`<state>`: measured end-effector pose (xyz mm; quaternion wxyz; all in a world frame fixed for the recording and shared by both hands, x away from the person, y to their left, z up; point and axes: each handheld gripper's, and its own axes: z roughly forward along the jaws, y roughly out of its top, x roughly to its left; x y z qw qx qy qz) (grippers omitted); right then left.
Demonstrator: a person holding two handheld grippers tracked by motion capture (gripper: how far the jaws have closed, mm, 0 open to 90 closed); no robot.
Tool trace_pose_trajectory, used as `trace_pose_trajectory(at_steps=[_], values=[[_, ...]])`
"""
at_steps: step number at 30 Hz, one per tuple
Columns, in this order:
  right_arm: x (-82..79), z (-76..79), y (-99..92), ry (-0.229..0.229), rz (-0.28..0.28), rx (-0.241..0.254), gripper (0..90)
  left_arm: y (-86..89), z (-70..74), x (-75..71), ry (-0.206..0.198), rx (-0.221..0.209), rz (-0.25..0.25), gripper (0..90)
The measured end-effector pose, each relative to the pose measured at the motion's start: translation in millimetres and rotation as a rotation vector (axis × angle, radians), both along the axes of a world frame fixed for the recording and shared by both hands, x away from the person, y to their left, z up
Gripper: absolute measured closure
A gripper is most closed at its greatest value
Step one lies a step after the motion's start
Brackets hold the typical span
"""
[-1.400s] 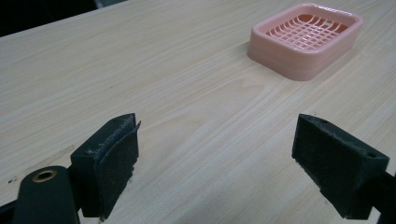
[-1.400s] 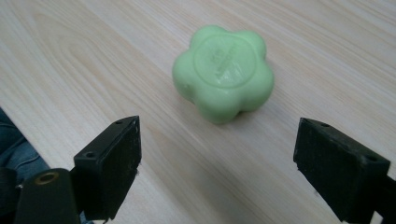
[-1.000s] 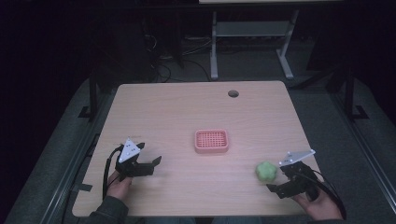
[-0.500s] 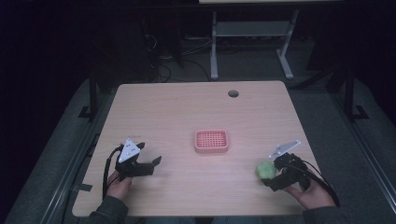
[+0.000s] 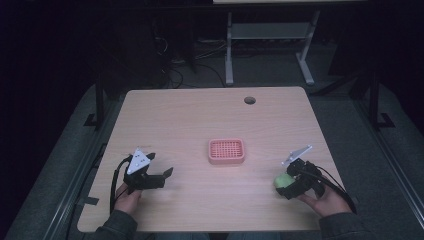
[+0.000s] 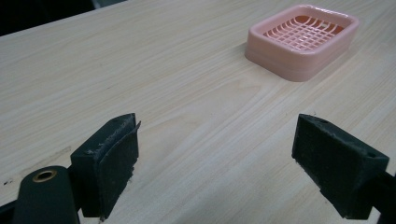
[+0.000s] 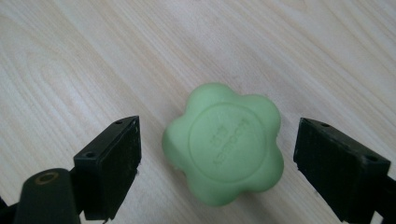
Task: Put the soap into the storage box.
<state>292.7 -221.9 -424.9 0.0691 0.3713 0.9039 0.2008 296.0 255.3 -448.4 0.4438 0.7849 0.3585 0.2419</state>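
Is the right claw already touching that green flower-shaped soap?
Apart. In the right gripper view the right claw stands open around the green flower-shaped soap, with bare table showing between the soap and each jaw.

Black claws [image 5: 162, 176], grey triangular plates, black cables (dark sleeves).

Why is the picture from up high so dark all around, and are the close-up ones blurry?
High view: the wooden table is lit, the room around it nearly black. Right gripper view: bright and even, the green flower-shaped soap sharp enough to show raised lettering, a soft shadow beneath. Left gripper view: the pink basket is fairly clear, the near jaws slightly soft.
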Motion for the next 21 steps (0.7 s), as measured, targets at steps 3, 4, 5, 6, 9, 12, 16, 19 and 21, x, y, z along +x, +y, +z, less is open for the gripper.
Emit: trace_pose_trajectory(at_steps=[3, 4, 5, 6, 9, 12, 16, 19, 21], values=[[3.0, -2.0, 1.5, 0.016, -0.003, -0.004, 14.9, 0.0, 0.3, -0.2, -0.002, 0.003, -0.002, 14.4], [4.0, -2.7, 1.4, 0.012, 0.001, -0.007, 14.9, 0.1, 0.4, -0.3, -0.003, 0.004, -0.003, 14.3], [4.9, -3.2, 1.4, 0.016, -0.003, -0.004, 14.9, 0.2, 0.5, -0.2, -0.002, 0.005, -0.003, 14.3], [5.4, -3.6, 1.5, 0.02, -0.007, 0.0, 14.9, 0.1, 0.3, -0.3, 0.0, 0.001, -0.002, 14.3], [7.0, -6.0, 2.8, 0.026, -0.007, -0.003, 14.8, 0.1, 0.3, -0.2, 0.0, 0.0, -0.002, 14.3], [8.4, -8.3, 4.7, 0.038, 0.001, -0.018, 14.9, 0.1, 0.5, -0.2, -0.002, 0.005, -0.003, 14.3], [11.0, -11.9, 6.9, 0.048, 0.004, -0.048, 14.9, 0.3, 0.5, -0.3, -0.002, 0.004, -0.003, 14.3], [12.1, -13.9, 8.4, 0.054, 0.005, -0.056, 14.8, 0.1, 0.5, -0.5, -0.001, 0.0, -0.002, 14.4], [12.8, -15.0, 8.5, 0.056, 0.005, -0.052, 14.9, 0.2, 0.5, -0.4, -0.001, 0.001, -0.003, 14.3]])
